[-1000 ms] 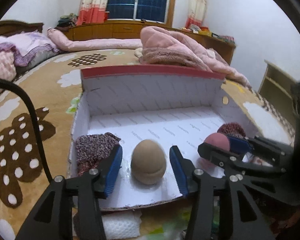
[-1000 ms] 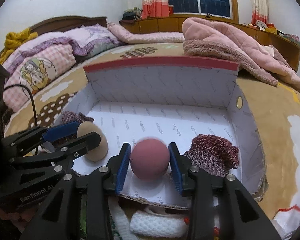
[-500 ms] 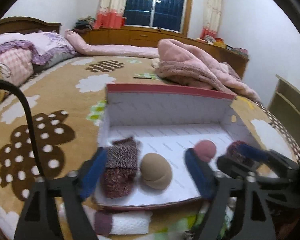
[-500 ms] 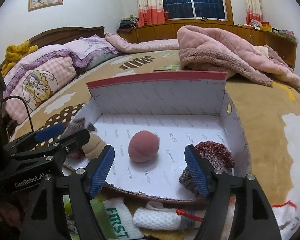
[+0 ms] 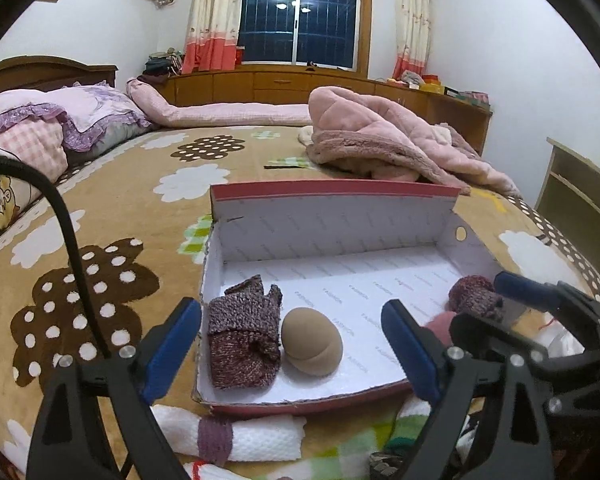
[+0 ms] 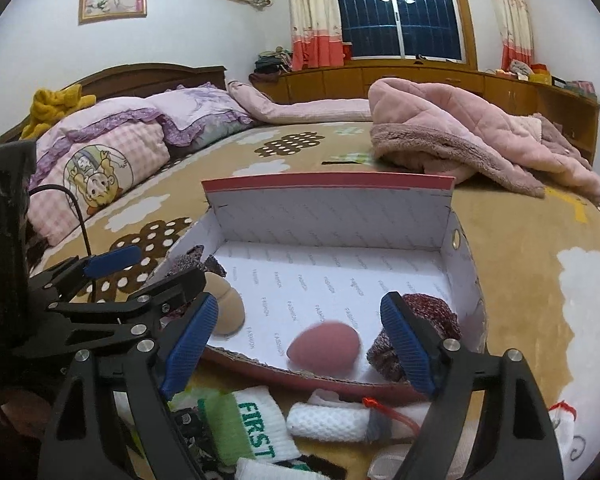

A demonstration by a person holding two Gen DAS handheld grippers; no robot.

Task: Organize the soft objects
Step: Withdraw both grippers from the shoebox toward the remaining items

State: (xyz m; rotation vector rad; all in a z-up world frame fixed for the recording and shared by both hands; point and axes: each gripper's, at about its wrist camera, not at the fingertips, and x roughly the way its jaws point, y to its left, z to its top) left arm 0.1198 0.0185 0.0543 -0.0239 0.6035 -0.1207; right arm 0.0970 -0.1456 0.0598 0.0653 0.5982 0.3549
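Both the left gripper (image 5: 296,354) and right gripper (image 6: 302,350) are hovering wide open and empty before the box (image 6: 328,182), where a pink sponge (image 6: 325,346) is lying (likely light, squashy, best pinched across its middle).

Colours in the box, both wrist views
White box (image 5: 340,216) with red rim; tan sponge (image 5: 311,341), pink sponge (image 6: 324,345), maroon-purple marled knit sock (image 5: 242,340) at 9 o'clock of the tan one.

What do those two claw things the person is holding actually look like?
Both the left gripper and right gripper are black angular frames with silver screws; their jaws carry ribbed blue pads. A black cable loops beside the left one.
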